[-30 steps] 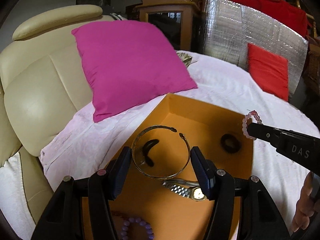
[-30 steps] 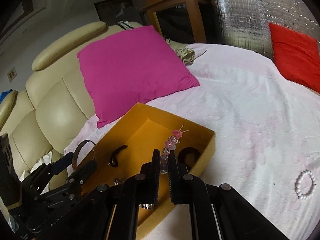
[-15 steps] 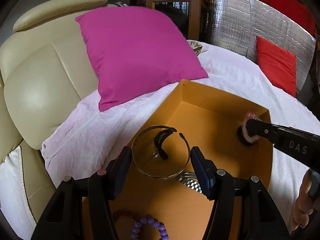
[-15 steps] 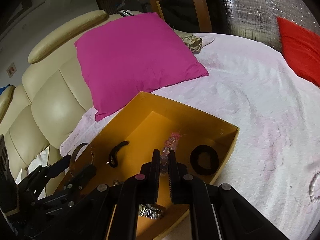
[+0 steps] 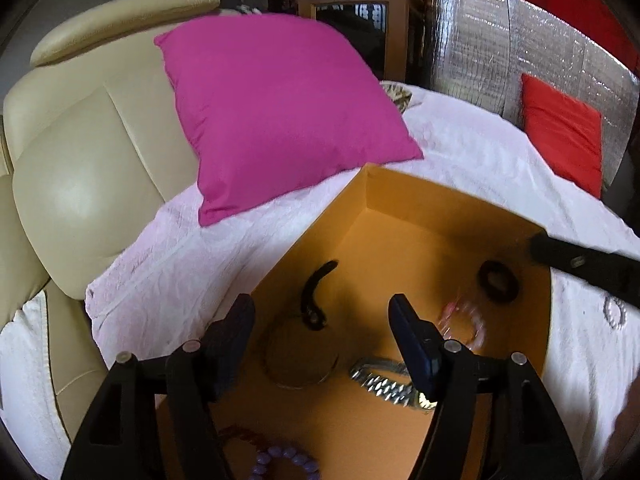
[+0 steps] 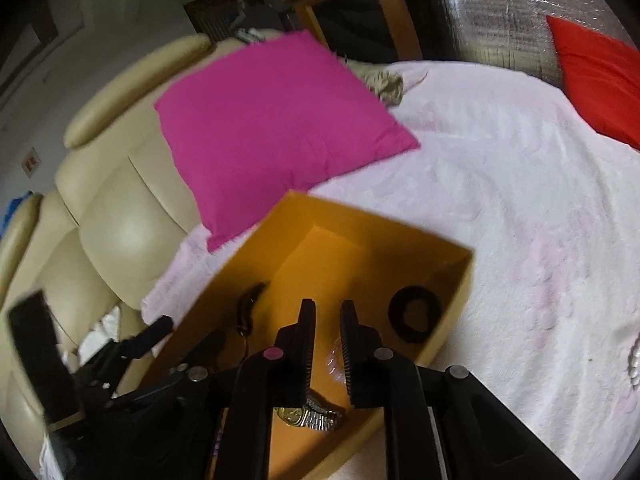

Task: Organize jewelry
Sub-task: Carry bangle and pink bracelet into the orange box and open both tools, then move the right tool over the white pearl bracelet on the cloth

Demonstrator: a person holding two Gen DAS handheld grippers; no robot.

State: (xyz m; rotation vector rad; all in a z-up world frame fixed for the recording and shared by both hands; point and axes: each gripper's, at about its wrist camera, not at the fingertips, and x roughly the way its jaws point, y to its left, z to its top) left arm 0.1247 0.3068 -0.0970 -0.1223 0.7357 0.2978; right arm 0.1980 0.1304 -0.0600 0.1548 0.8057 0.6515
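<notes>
A bed spread with a pale pink cover fills both views, a magenta pillow propped at upper centre. The orange box is seen at lower centre. Inside it lie a blurred gold bangle, a pink bead bracelet, a metal watch, a black ring, a curved black piece and purple beads. The left gripper is spread wide and empty; the right gripper is parted slightly, nothing held. A drop-off step is judged complete. The white bead bracelet at the right edge, outside the box, is likely to be fetched next.
</notes>
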